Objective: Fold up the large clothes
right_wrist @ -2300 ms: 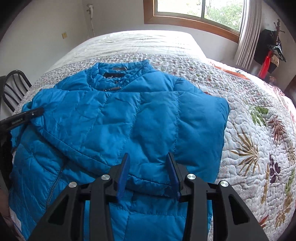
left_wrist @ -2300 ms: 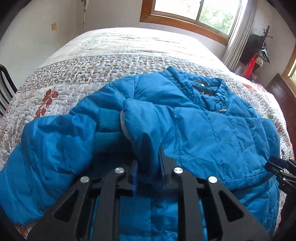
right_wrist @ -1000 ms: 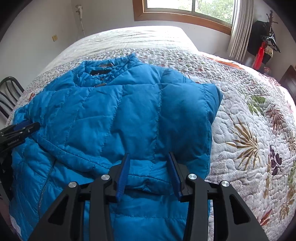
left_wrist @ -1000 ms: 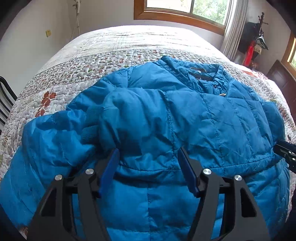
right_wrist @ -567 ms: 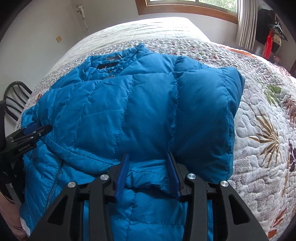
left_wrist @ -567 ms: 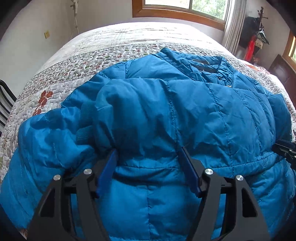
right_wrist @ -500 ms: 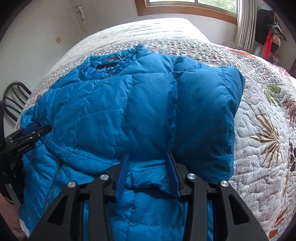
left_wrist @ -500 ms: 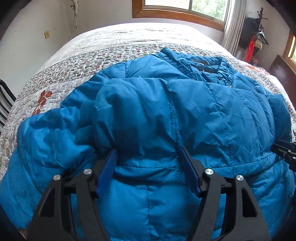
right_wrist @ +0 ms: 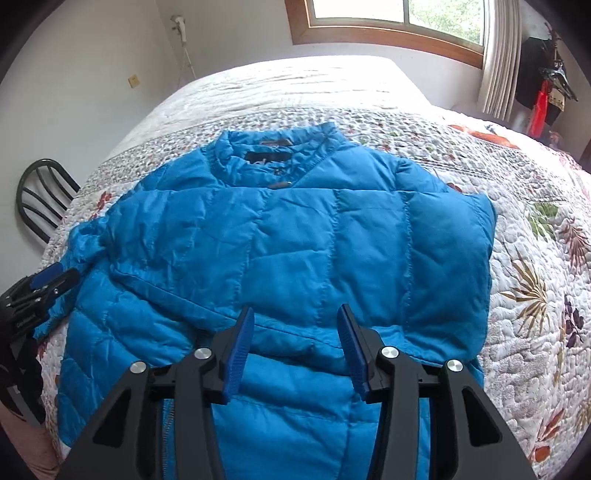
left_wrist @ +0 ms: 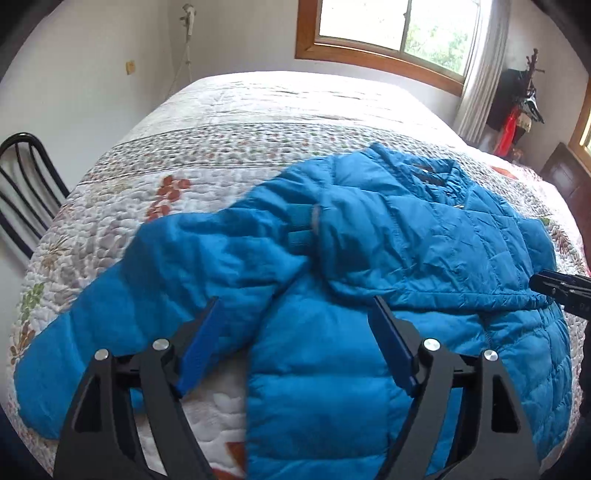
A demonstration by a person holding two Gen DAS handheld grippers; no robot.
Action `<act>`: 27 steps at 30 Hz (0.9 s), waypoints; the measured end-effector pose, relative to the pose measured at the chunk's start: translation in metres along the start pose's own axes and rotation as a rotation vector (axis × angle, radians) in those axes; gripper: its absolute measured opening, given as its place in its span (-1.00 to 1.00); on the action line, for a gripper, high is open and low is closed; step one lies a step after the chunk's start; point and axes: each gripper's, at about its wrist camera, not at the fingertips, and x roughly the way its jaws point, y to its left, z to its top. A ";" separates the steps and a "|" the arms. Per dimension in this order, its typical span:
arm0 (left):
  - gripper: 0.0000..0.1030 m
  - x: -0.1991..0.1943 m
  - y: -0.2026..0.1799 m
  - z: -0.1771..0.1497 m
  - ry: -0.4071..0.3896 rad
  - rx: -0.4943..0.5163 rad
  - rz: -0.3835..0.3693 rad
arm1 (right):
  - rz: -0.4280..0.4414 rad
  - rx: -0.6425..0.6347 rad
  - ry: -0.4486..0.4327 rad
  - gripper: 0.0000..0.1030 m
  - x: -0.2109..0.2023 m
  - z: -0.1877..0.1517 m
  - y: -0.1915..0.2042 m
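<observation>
A blue puffer jacket (right_wrist: 295,251) lies front up on the quilted bed, collar toward the window. One sleeve is folded across its chest (left_wrist: 424,251). The other sleeve (left_wrist: 147,295) lies spread out to the left on the quilt. My left gripper (left_wrist: 299,343) is open and empty, hovering over the jacket's lower left side beside that sleeve. My right gripper (right_wrist: 295,347) is open and empty above the jacket's lower front. The left gripper also shows at the left edge of the right wrist view (right_wrist: 40,291), and the right gripper's tip at the right edge of the left wrist view (left_wrist: 561,288).
The bed's floral quilt (right_wrist: 535,258) extends far and right of the jacket. A black metal chair (left_wrist: 26,184) stands at the bed's left side. A window (left_wrist: 391,33) is behind the bed, and dark items hang on the wall at the right (right_wrist: 550,85).
My left gripper has pulled back and to the left, so the spread left sleeve and bare quilt show under it. My right gripper has risen and backed off slightly. Both stay open.
</observation>
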 end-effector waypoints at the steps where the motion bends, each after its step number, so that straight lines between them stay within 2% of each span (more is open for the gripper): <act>1: 0.59 -0.006 0.016 -0.005 0.004 -0.018 0.014 | -0.006 -0.007 -0.005 -0.09 0.000 0.002 0.004; 5: 0.61 -0.027 0.094 -0.033 0.038 -0.147 0.102 | -0.029 0.002 0.006 -0.09 0.006 0.004 0.011; 8: 0.61 -0.036 0.144 -0.054 0.059 -0.205 0.217 | -0.030 0.007 0.018 -0.08 0.014 0.005 0.012; 13: 0.61 -0.040 0.201 -0.086 0.098 -0.315 0.276 | -0.009 -0.041 0.042 -0.08 0.028 0.008 0.036; 17: 0.62 -0.060 0.235 -0.125 0.102 -0.427 0.266 | -0.022 -0.083 0.051 -0.09 0.035 0.011 0.051; 21: 0.66 -0.083 0.282 -0.170 0.092 -0.629 0.269 | -0.047 -0.044 0.051 -0.09 0.031 0.013 0.035; 23: 0.66 -0.085 0.305 -0.186 0.088 -0.719 0.227 | -0.071 -0.019 0.036 -0.09 0.021 0.011 0.021; 26: 0.66 -0.080 0.324 -0.193 0.064 -0.786 0.150 | -0.115 0.022 0.007 -0.09 0.002 0.003 -0.008; 27: 0.66 -0.079 0.328 -0.191 0.045 -0.793 0.145 | -0.131 0.043 -0.003 -0.09 -0.006 -0.001 -0.020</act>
